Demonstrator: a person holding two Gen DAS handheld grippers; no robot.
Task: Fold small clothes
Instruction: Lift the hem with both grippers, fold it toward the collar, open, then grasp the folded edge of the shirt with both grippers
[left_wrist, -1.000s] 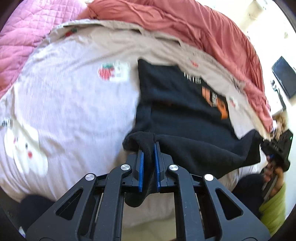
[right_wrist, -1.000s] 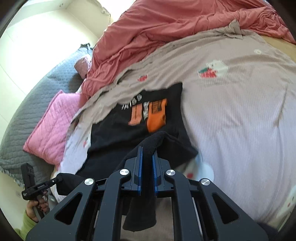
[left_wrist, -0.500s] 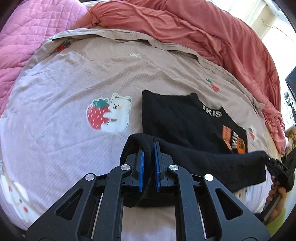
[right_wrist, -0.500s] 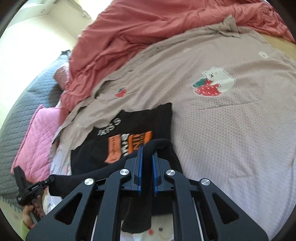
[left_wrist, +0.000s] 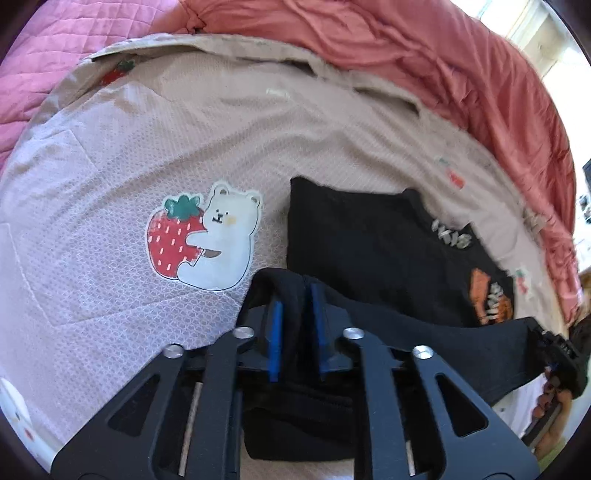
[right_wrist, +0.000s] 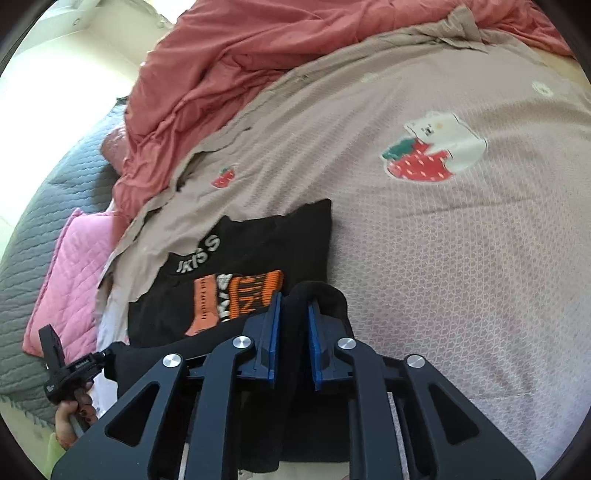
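Note:
A small black T-shirt (left_wrist: 369, 243) with orange and white print lies on the beige bedsheet (left_wrist: 110, 147); it also shows in the right wrist view (right_wrist: 266, 243). My left gripper (left_wrist: 295, 295) is shut on one corner of the shirt's hem. My right gripper (right_wrist: 291, 302) is shut on the other corner. The hem is lifted and stretched between them, held over the shirt's lower part. Each gripper shows at the other view's edge, the right (left_wrist: 557, 354) and the left (right_wrist: 70, 369).
The sheet has a bear-and-strawberry print (left_wrist: 203, 240), also seen in the right wrist view (right_wrist: 432, 147). A rumpled red duvet (left_wrist: 406, 55) lies along the far side. A pink quilted pillow (right_wrist: 70, 266) and a grey quilt (right_wrist: 37, 221) lie at the bed's left.
Both grippers have carried the hem forward over the shirt, toward its collar. The shirt's printed front is more covered and looms larger in both views.

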